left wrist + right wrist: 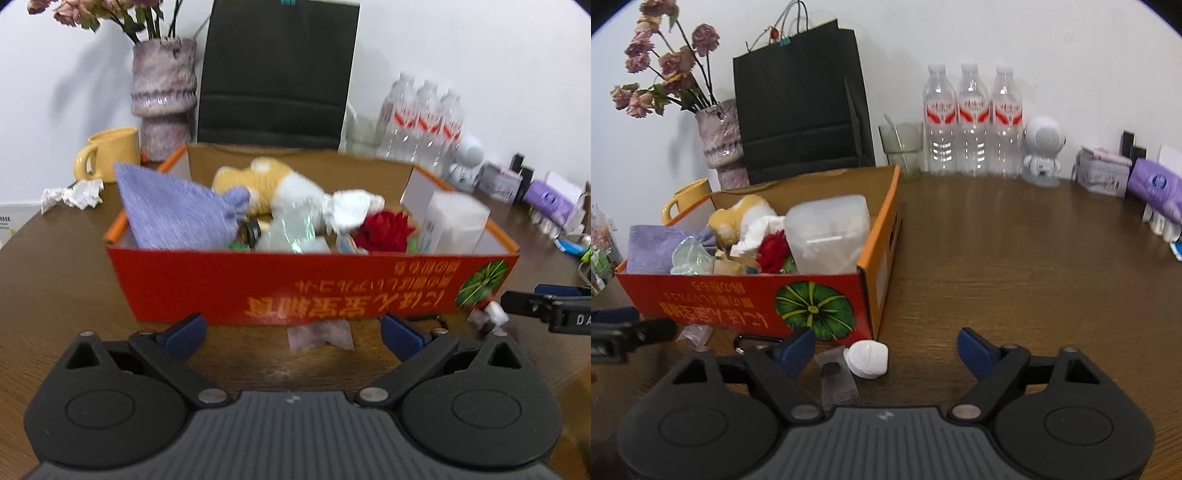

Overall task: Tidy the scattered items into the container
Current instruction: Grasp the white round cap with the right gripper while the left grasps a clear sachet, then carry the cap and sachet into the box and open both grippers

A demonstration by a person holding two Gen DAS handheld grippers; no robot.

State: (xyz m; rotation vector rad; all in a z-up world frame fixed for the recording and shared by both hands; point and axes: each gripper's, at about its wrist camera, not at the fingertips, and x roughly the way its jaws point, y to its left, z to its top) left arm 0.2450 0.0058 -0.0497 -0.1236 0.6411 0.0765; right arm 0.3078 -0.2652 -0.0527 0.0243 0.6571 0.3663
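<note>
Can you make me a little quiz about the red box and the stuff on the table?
1. True or false: the red flower lies inside the red box.
2. How many water bottles stand by the wall?
3. Where is the white cap? A in the box, B on the table in front of the box, C in the yellow mug.

Key: 1 true; 2 three; 3 B.

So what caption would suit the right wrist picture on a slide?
Open right gripper hovers over a white cap beside the filled red box on the wooden table.
</note>
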